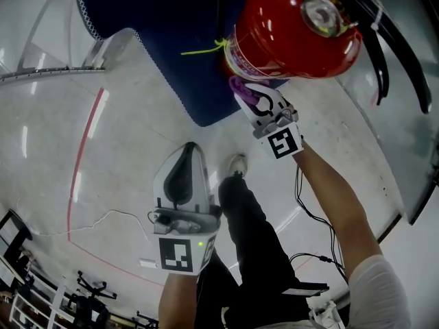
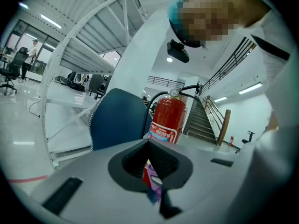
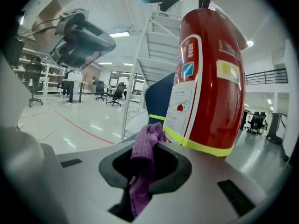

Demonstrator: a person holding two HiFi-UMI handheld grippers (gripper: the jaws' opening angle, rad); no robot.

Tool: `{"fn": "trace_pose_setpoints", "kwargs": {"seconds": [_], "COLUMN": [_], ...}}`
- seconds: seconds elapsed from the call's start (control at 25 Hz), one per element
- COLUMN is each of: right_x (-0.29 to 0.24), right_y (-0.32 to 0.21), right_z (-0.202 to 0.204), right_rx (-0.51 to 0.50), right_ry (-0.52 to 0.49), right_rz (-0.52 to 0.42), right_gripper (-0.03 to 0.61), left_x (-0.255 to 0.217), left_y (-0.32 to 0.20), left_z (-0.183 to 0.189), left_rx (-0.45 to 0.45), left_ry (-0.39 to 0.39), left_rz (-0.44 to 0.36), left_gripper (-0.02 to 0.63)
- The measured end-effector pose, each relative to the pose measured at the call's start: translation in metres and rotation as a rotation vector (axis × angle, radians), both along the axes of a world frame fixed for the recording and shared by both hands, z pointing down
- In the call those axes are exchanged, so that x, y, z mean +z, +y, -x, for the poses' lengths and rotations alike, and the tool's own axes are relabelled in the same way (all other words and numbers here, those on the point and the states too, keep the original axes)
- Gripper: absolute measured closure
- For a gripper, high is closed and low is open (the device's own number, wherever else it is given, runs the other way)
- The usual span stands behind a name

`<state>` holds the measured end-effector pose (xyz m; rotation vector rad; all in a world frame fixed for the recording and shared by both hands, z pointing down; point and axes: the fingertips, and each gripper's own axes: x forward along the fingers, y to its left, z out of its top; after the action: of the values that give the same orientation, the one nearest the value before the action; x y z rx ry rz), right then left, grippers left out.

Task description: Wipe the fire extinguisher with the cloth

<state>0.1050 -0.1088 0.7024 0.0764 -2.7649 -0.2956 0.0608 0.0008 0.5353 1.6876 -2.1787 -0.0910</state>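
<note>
A red fire extinguisher (image 1: 288, 33) with a gauge (image 1: 321, 14) and a black hose (image 1: 381, 40) stands at the top right of the head view. My right gripper (image 1: 255, 100) is shut on a purple cloth (image 1: 240, 88) and holds it against the extinguisher's lower side. In the right gripper view the cloth (image 3: 144, 146) sticks up between the jaws of the right gripper (image 3: 147, 148), touching the extinguisher (image 3: 210, 92) by its yellow band. My left gripper (image 1: 186, 157) hangs lower left, away from the extinguisher (image 2: 167, 118), with its jaws together and nothing held.
A blue chair back (image 1: 178, 33) stands right beside the extinguisher. A white metal frame (image 2: 74, 78) rises at the left. A red line (image 1: 86, 142) runs across the glossy floor. Black cables (image 1: 309, 218) trail by the person's leg and shoe (image 1: 236, 163).
</note>
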Motion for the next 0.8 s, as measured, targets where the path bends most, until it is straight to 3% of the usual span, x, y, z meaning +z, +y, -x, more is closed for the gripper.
{"fn": "trace_pose_setpoints", "kwargs": {"seconds": [0.44, 0.8], "right_x": [0.046, 0.077], "right_y": [-0.001, 0.0], "right_z": [0.007, 0.009], "right_rx": [0.017, 0.03], "right_ry": [0.099, 0.253], "right_rz": [0.036, 0.049], "right_gripper": [0.52, 0.52], "left_x": [0.002, -0.022], "left_y": [0.01, 0.022], "left_z": [0.015, 0.018], "left_rx": [-0.029, -0.014], "left_ry": [0.01, 0.008], "left_rz": [-0.02, -0.033], "left_gripper": [0.609, 0.609]}}
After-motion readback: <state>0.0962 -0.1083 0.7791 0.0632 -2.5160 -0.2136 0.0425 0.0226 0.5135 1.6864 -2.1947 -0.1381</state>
